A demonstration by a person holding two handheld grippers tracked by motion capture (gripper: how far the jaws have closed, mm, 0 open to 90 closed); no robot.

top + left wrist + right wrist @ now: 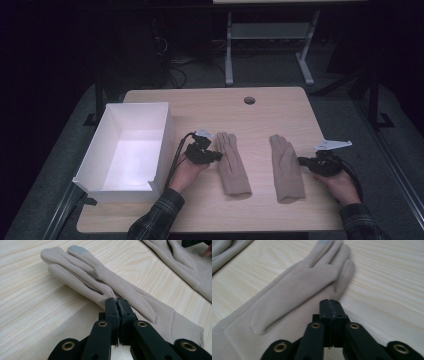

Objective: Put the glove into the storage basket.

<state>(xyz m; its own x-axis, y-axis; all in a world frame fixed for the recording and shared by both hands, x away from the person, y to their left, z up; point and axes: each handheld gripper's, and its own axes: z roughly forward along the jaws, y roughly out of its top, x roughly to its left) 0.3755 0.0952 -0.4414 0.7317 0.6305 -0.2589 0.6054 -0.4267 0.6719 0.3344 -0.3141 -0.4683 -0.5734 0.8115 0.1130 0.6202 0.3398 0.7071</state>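
My left gripper (216,155) is pinched closed at the outer edge of the left glove (232,162), and my right gripper (301,161) is closed the same way at the outer edge of the right glove (287,168). Both gloves lie flat, side by side, on the worktop (260,115), right of the white box (127,145).

So on the table (260,107), a box (112,150) sits along the left edge. Two gloves lie side by side mid-table: left glove (231,162) nearer the box, right glove (287,167) toward the right edge.
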